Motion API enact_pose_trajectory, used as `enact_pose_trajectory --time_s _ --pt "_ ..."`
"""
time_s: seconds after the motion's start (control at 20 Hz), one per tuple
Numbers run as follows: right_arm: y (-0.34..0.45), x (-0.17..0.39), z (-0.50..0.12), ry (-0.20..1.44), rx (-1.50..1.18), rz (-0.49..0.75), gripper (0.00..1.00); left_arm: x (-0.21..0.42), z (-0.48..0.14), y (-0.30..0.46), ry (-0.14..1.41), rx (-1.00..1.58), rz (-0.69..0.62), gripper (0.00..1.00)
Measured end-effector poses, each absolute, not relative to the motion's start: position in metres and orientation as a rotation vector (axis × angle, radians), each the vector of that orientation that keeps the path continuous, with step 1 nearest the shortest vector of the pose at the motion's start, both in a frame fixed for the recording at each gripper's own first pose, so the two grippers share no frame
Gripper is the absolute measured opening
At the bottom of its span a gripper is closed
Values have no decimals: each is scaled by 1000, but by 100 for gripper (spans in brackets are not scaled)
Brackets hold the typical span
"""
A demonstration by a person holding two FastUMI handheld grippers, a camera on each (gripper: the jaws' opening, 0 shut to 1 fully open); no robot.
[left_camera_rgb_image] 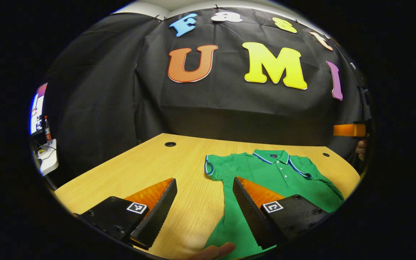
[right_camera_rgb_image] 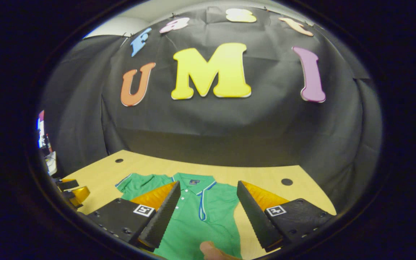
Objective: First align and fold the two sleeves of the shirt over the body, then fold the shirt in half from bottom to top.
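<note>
A green polo shirt [left_camera_rgb_image: 294, 180] with blue-and-white trim lies flat on the wooden table [left_camera_rgb_image: 139, 162], collar toward the back wall. Its short sleeve [left_camera_rgb_image: 212, 168] on the left spreads outward. My left gripper [left_camera_rgb_image: 204, 182] hovers open over the shirt's left edge, one finger above bare wood and the other above the cloth. In the right gripper view the shirt [right_camera_rgb_image: 197, 213] lies straight ahead, and my right gripper [right_camera_rgb_image: 208, 186] stands open above its chest and right side. The left gripper [right_camera_rgb_image: 72, 193] shows at the far left there. The right gripper [left_camera_rgb_image: 349, 130] shows at the far right edge.
The table has cable holes near the back corners [left_camera_rgb_image: 170, 144] [right_camera_rgb_image: 286, 181]. Black cloth walls close behind it. A white device with cables [left_camera_rgb_image: 47, 155] sits beyond the table's left side. A person's fingertip [right_camera_rgb_image: 211, 250] shows at the bottom edge.
</note>
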State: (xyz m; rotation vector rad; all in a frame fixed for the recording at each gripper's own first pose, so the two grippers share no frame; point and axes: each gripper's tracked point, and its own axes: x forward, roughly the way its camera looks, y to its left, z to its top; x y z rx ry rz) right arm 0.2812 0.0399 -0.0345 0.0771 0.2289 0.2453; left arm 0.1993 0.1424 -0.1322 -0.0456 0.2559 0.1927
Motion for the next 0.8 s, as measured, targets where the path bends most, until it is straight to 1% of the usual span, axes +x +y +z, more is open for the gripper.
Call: enact_pose_trajectory --time_s 0.05,0.1,0.15,0.2,0.25,0.3,0.4,0.5,0.55,0.6,0.7,0.75,0.8 --pt "34 265 -26 198 77 236 96 210 -129 142 259 -43 188 100" --pt "26 247 -19 156 71 227 92 219 -127 142 264 -52 184 100" --pt "18 233 -16 126 55 213 96 229 -122 140 264 -67 170 100" --pt "8 219 -13 98 38 186 96 242 -116 137 269 -88 155 100" --pt "-2 206 -12 74 21 153 94 255 -113 135 278 -90 151 99" --pt "-10 193 -15 62 13 125 96 268 -113 135 294 -76 151 100" --pt "-18 169 -30 65 -13 90 96 289 -115 140 340 -48 173 99" --pt "-21 147 -50 80 -36 95 98 308 -114 140 369 -59 151 99" --pt "-20 135 -58 86 -30 104 95 320 -116 142 382 -60 148 98" --pt "-18 126 -67 91 -11 117 95 329 -124 148 416 -53 153 94" --pt "-16 115 -78 113 26 158 95 340 -151 155 534 -59 156 90" --pt "-16 112 -81 121 31 175 93 342 -164 155 603 -74 151 90" --pt "-21 110 -83 119 28 175 97 344 -178 154 662 -98 137 87"
